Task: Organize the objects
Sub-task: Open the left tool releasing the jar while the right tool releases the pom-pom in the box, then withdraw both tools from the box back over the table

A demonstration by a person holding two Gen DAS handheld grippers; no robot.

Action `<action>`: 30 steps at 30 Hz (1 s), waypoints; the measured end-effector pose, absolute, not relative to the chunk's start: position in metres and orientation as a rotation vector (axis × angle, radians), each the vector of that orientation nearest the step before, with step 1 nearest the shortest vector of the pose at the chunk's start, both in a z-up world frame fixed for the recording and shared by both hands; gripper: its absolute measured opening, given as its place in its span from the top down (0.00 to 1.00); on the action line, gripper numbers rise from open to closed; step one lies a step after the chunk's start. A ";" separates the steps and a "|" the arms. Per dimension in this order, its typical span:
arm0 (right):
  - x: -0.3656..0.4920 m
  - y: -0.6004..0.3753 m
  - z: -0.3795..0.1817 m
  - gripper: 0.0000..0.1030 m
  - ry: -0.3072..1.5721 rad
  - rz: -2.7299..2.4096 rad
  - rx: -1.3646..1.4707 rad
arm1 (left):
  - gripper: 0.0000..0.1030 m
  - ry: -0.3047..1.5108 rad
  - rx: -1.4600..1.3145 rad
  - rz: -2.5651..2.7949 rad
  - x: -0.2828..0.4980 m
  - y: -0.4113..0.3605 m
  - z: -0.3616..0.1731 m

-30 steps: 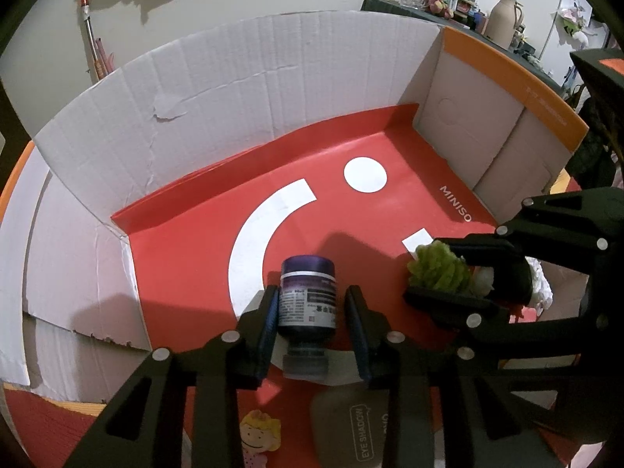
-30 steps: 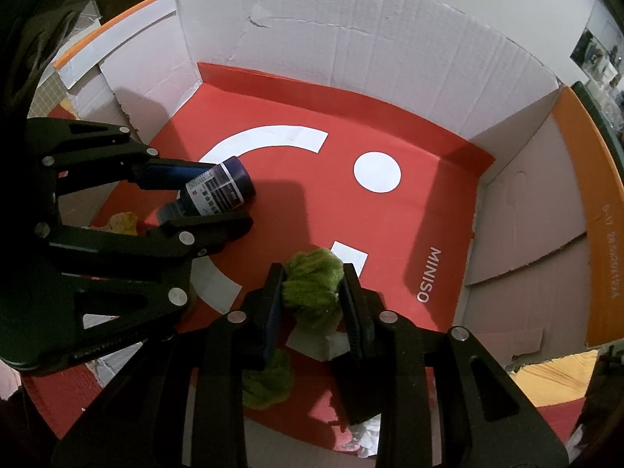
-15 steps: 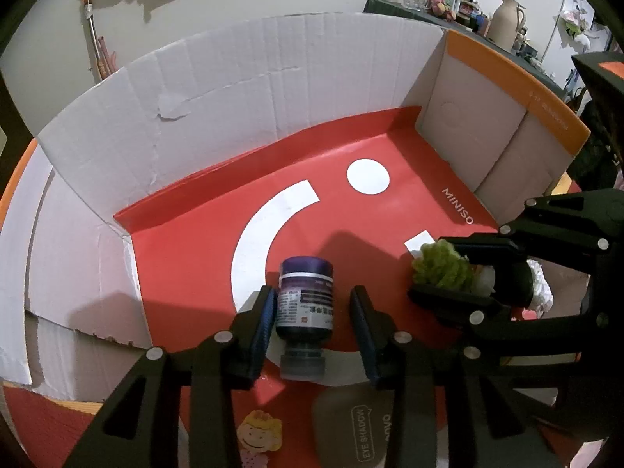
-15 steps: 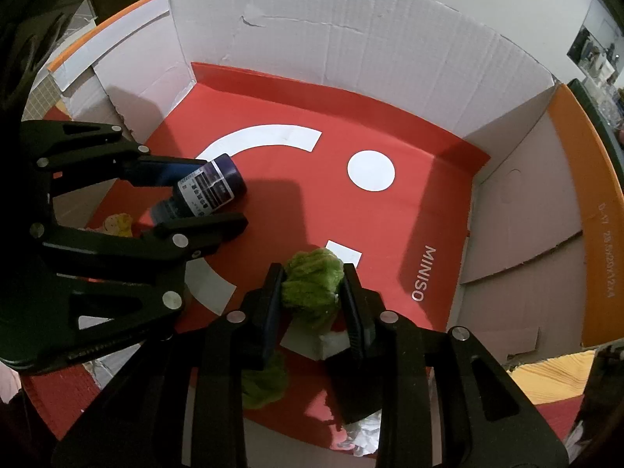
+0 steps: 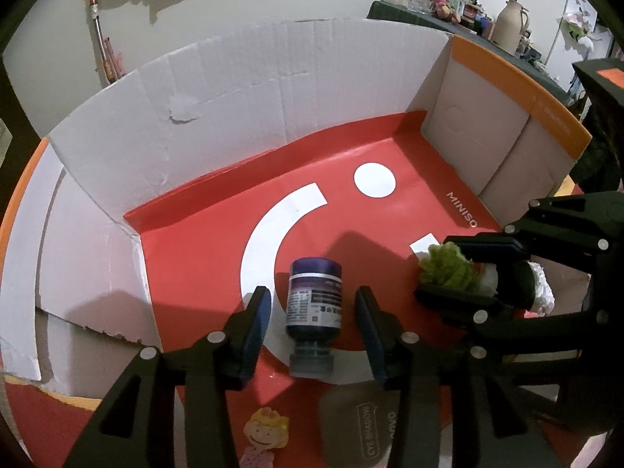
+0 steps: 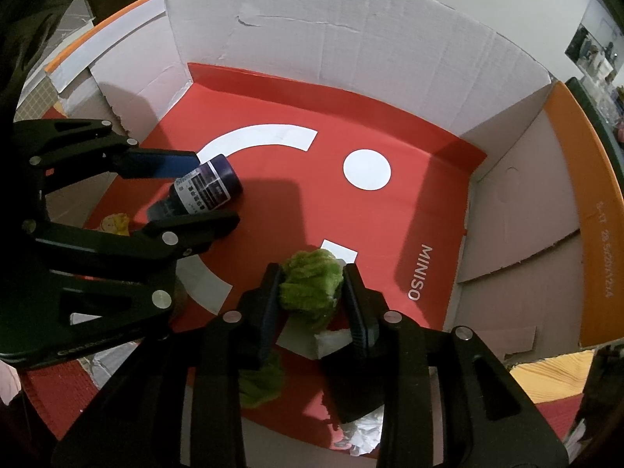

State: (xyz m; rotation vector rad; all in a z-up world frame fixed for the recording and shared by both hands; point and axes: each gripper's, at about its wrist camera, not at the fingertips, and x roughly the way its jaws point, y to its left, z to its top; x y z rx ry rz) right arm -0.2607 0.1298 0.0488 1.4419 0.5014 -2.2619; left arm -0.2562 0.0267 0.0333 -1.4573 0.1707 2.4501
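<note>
A white cardboard box [image 5: 234, 89] with an orange rim stands open, its floor lined with a red sheet [image 5: 202, 241] printed with a white arc, a white dot and the word MINISO. On the left, the left gripper [image 5: 312, 312] has just been opening; its jaws stand spread on either side of a dark purple bottle [image 5: 314, 300] without touching it. The bottle lies on its side on the red floor, white label up, its cap toward the near edge. To the right, the right gripper [image 6: 312, 284] pinches a fuzzy green plush piece [image 6: 310, 282] between its pads, held just over the floor. A cartoon-girl figure [image 5: 265, 429] and a grey eye-shadow case [image 5: 362, 421] lie nearest.
</note>
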 end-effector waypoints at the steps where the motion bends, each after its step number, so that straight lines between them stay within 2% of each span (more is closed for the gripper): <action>1: -0.261 0.130 0.049 0.70 0.503 -2.262 1.442 | 0.54 0.169 -1.457 2.451 -0.256 0.025 0.034; 13: -0.262 0.141 0.050 0.70 0.516 -2.272 1.443 | 0.50 0.151 -1.447 2.455 -0.241 0.009 0.040; 17: -0.261 0.145 0.055 0.70 0.513 -2.278 1.434 | 0.50 0.149 -1.436 2.458 -0.258 0.027 0.045; 28: -0.248 0.151 0.083 0.69 0.485 -2.313 1.386 | 0.50 0.117 -1.382 2.496 -0.243 0.027 0.069; 30: -0.225 0.130 0.094 0.58 0.478 -2.326 1.363 | 0.50 0.097 -1.358 2.511 -0.235 0.024 0.076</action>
